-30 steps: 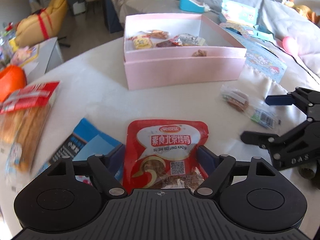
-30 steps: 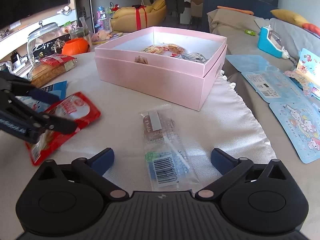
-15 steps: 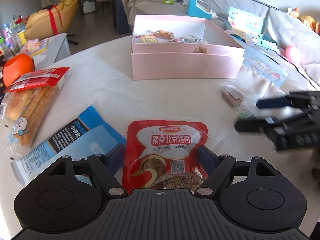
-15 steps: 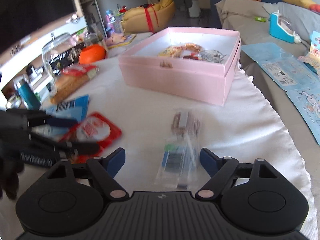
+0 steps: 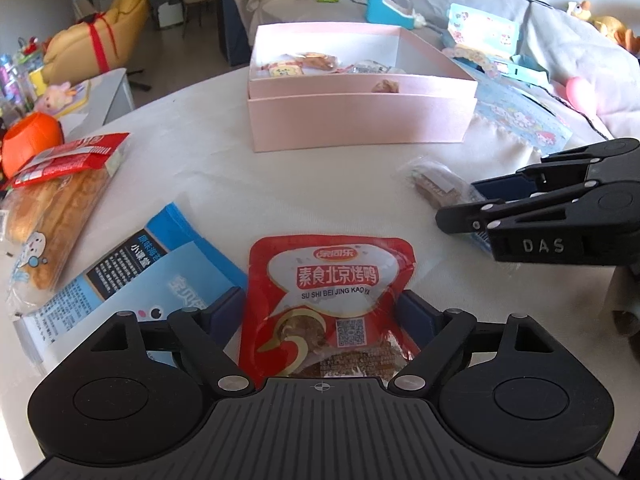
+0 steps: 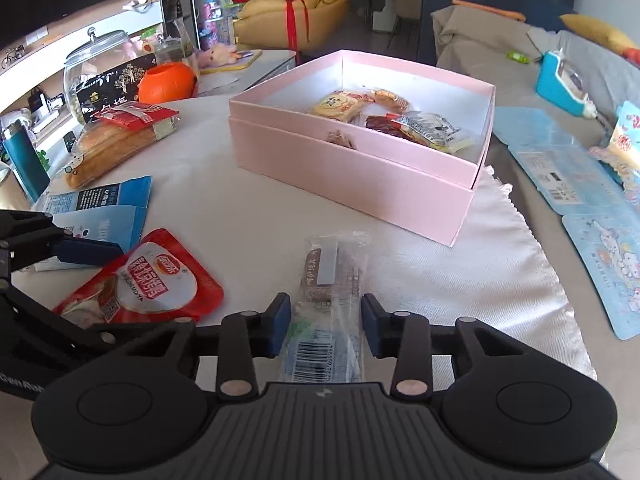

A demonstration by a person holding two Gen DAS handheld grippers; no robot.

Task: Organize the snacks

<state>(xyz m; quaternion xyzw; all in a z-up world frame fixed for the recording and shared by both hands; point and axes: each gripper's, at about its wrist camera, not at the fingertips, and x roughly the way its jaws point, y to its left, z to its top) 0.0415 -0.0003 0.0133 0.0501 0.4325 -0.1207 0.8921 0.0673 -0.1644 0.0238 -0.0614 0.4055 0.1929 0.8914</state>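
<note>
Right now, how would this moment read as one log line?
left gripper: shut on red foil snack pouch | right gripper: closing around clear plastic snack packet | pink cardboard box: open

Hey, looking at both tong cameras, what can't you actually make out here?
- Red foil snack pouch: left view, bottom edge hidden behind tong body.
- Clear plastic snack packet: right view, near end hidden likewise.
- Pink cardboard box: left view, front wall hides part of the floor.

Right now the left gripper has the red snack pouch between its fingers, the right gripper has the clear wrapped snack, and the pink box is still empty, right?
Not quite. The pink box is not empty: the right wrist view shows several wrapped snacks already inside it. The rest holds: the left gripper has the red snack pouch between its fingers, and the right gripper has the clear wrapped snack.
</note>
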